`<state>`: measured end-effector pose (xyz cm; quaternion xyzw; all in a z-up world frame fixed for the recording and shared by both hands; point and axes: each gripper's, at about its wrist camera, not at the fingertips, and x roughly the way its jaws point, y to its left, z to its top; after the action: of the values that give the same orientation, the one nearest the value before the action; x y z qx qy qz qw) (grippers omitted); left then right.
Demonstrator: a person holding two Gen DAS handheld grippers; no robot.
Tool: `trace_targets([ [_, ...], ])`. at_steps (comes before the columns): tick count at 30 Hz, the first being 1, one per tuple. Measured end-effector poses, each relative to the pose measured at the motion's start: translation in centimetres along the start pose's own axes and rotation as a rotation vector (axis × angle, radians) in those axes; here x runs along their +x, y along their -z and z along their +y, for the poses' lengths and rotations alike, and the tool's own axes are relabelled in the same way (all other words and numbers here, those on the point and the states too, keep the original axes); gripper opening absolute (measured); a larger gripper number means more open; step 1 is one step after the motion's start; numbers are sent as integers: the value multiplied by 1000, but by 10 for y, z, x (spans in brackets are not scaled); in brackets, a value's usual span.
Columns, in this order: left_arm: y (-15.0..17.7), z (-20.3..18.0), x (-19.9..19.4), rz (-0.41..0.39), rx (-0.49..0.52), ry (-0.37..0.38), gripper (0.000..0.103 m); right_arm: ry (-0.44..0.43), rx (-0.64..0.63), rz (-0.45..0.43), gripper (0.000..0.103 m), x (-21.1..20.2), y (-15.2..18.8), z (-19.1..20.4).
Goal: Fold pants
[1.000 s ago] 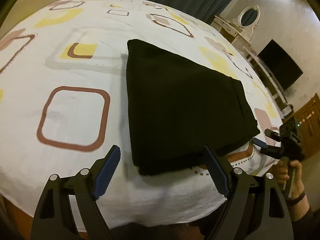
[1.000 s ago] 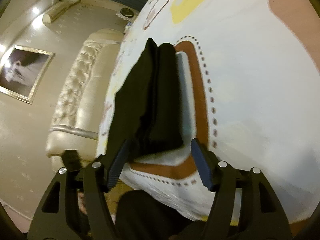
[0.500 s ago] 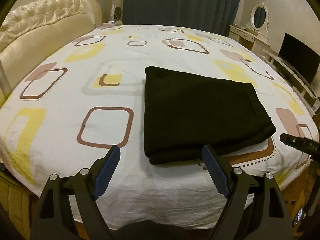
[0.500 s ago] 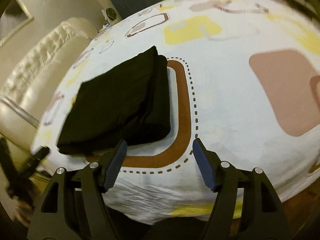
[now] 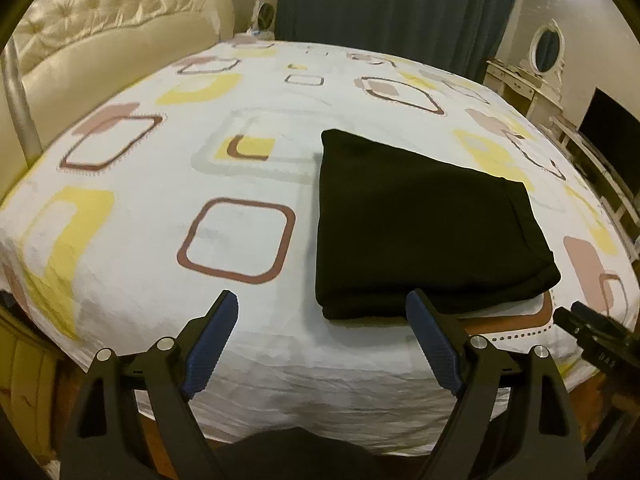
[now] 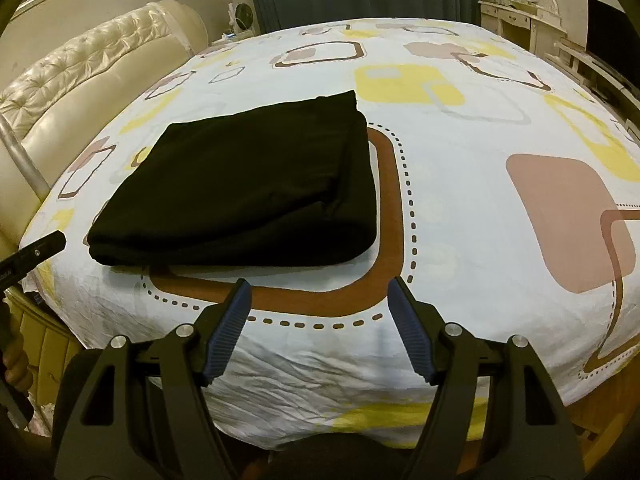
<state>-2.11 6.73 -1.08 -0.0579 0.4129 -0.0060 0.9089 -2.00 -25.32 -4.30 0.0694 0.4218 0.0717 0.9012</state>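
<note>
Right now your left gripper [image 5: 322, 310] stands wide with nothing between its blue pads [image 5: 212, 342], held off the bed's near edge. Your right gripper [image 6: 320, 300] has just been opening and is empty too. Beyond both, the black pants [image 6: 244, 196] lie folded flat on the patterned sheet [image 5: 140, 240], perhaps slightly uneven at one corner.

The black pants [image 5: 424, 224] lie folded into a flat rectangle on the bed [image 5: 168, 240], which has a white sheet with brown and yellow squares. The left claw [image 5: 322, 344] hangs above the near edge of the bed with its jaws wide apart and nothing between them. The right claw [image 5: 596, 336] shows at the right edge of the picture.
</note>
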Motion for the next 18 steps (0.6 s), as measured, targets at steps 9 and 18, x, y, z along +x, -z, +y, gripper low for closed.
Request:
trace_targets([
  [9, 1, -2, 3, 10, -9, -8, 85, -9, -9, 5, 70, 1, 1, 1],
  [18, 2, -9, 2, 4, 35, -17, 86, -15, -16, 8, 71, 3, 2, 4],
])
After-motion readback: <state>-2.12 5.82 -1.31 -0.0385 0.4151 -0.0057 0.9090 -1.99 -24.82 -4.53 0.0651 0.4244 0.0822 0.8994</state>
